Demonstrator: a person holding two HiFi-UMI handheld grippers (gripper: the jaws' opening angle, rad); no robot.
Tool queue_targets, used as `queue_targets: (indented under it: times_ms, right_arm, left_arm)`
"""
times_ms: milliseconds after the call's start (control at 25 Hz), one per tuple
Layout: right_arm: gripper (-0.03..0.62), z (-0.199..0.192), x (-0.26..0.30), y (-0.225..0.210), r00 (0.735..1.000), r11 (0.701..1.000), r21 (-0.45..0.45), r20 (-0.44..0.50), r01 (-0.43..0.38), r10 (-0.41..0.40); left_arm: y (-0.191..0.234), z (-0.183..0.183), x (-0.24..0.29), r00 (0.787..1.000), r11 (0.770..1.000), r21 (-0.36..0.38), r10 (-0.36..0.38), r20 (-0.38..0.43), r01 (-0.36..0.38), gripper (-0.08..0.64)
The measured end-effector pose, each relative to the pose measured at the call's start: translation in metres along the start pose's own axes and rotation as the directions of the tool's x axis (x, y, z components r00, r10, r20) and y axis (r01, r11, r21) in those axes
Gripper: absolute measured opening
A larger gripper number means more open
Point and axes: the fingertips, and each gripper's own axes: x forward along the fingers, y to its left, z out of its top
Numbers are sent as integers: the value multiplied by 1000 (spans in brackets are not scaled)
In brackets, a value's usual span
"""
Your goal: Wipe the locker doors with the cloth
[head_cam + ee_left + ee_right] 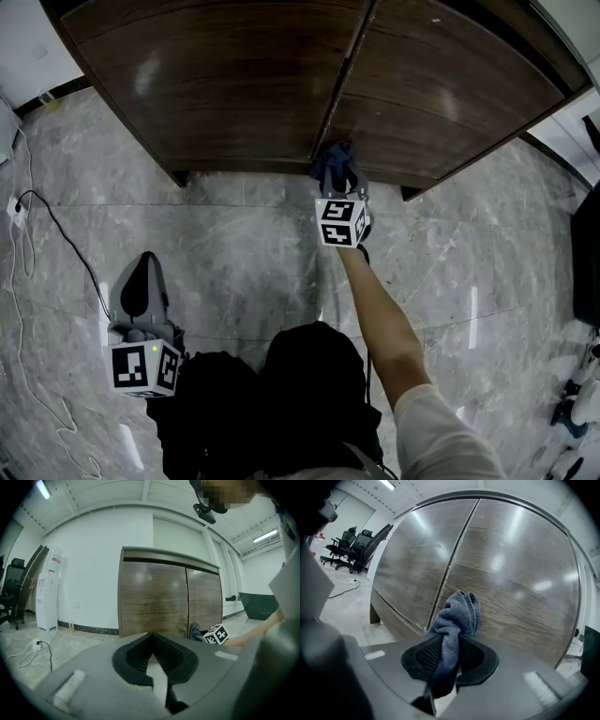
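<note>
The cloth (457, 613) is pinched in the right gripper (451, 641) and bunches out ahead of its jaws, low at the doors (511, 573) by their seam. The left gripper (152, 639), jaws together and empty, hangs well behind. A cable (66, 248) lies on the floor (234, 253) to its left.

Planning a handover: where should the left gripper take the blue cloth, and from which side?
Probably the bunched free end of the cloth jutting past the right gripper, approached from its left: the locker door blocks ahead, and the jaws clamp the tail.
</note>
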Motion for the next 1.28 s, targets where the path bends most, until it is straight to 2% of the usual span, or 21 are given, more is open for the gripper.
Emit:
queue_targets:
  times_ms: [360,680,920,1280]
  right_arm:
    - [77,24,7,47,997,995,-62,31,-72,74]
    - [77,54,20,99,985,978,-148,65,-149,160]
    - [77,78,29,155,963,946,-226,83,-233,257]
    - [78,125,36,230,914,889,-303,114,-342,390]
  left_arm:
    - [9,-2,-4,1000,1000,-13,8,2,-8,0]
    - [18,-3,-10,1000,999,-25,20,9,-20,0]
    - [25,-6,-12,1000,999,-40,27,10,-27,0]
    - [34,-8,-17,999,998,-58,38,11,-37,0]
